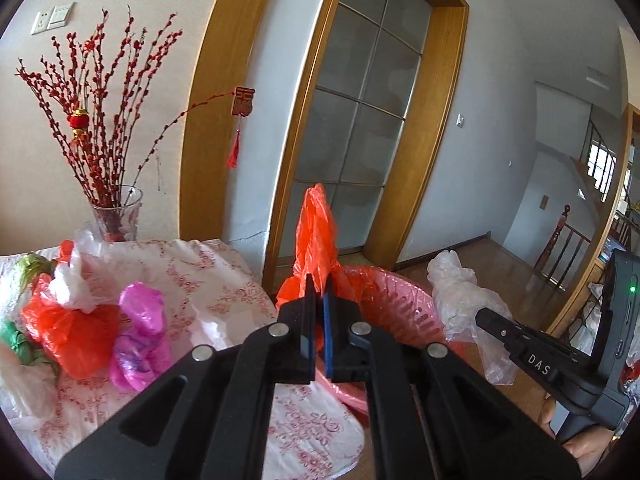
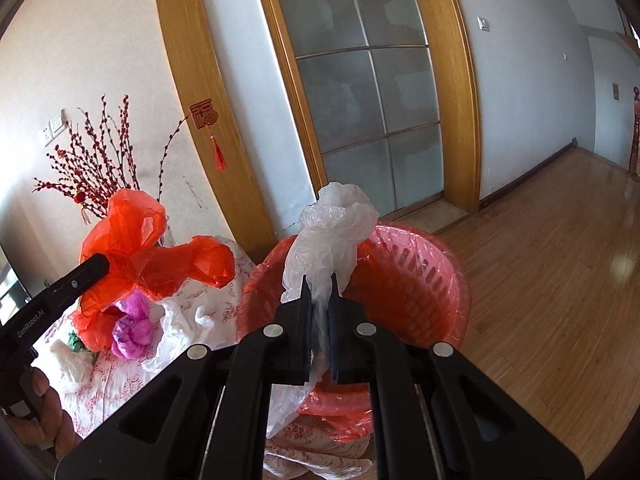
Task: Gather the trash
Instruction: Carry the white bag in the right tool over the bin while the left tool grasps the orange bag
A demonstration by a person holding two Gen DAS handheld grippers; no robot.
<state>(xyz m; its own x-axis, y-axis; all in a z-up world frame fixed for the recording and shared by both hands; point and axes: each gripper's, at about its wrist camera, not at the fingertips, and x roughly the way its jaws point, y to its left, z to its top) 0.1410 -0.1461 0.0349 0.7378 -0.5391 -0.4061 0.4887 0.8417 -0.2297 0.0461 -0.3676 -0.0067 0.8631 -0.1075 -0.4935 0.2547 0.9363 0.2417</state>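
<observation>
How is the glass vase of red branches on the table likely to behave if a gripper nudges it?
The glass vase looks top-heavy: its red branches spread far taller and wider than the vase, so it may tip. It stands on a loose plastic table cover, which could slide or bunch underneath. Being glass, it would probably break if it fell.

Each black hand-held gripper has blue pads and 4 silver pivots.
</observation>
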